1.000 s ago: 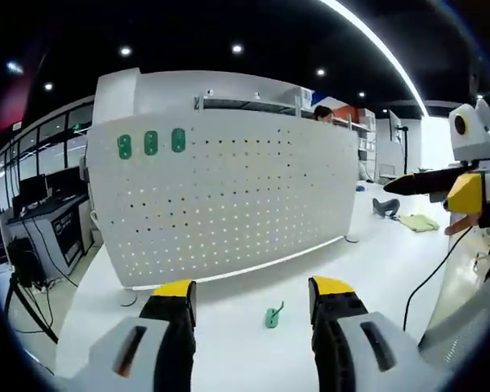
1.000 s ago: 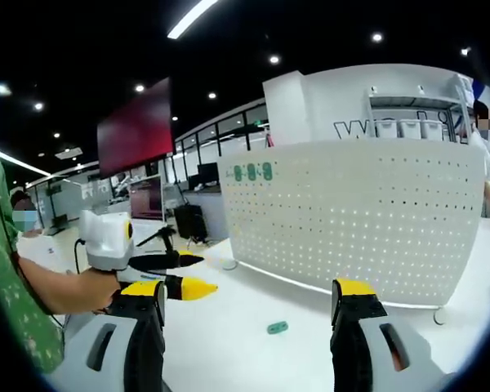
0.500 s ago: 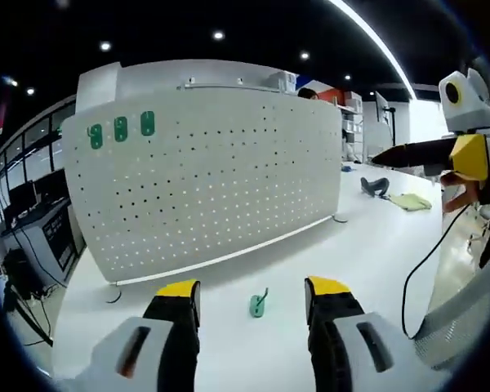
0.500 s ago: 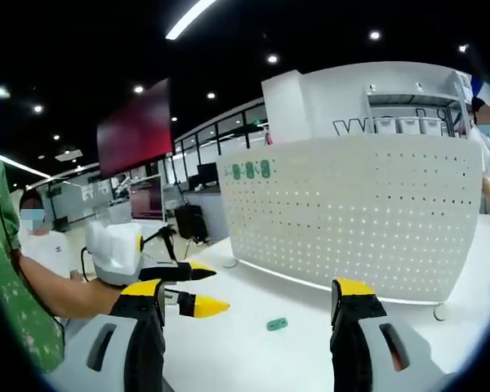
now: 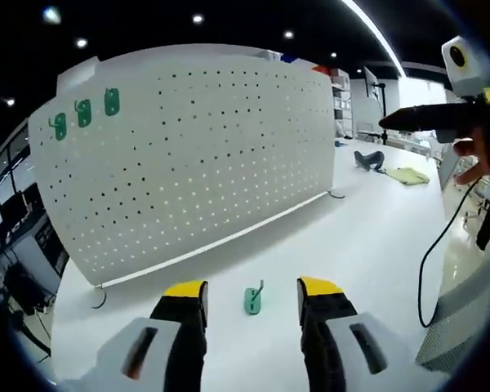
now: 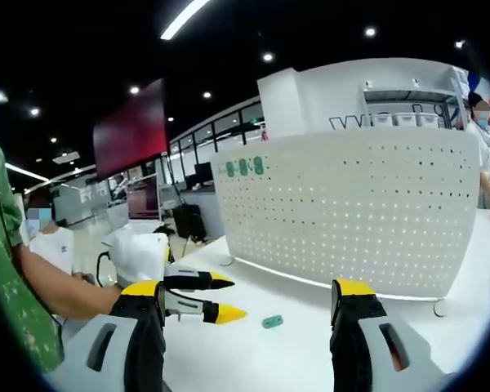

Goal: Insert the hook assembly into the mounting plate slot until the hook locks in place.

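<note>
Green plastic, the hook assembly (image 5: 252, 300) lies loose on the white surface (image 5: 367, 237) in front of the upright perforated mounting plate (image 5: 188, 155), just ahead of the left hand-held gripper (image 5: 251, 291), whose jaws stand wide apart around nothing. Three green hooks (image 5: 83, 113) sit high on that plate, and the right hand-held gripper (image 6: 253, 296) hangs gaping and empty before it.

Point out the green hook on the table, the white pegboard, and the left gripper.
green hook (image 5: 252, 300), left gripper view, on its flat green base.
white pegboard (image 5: 188, 155), left gripper view, on its perforated face.
left gripper (image 6: 226, 298), right gripper view, between its yellow tips.
</note>
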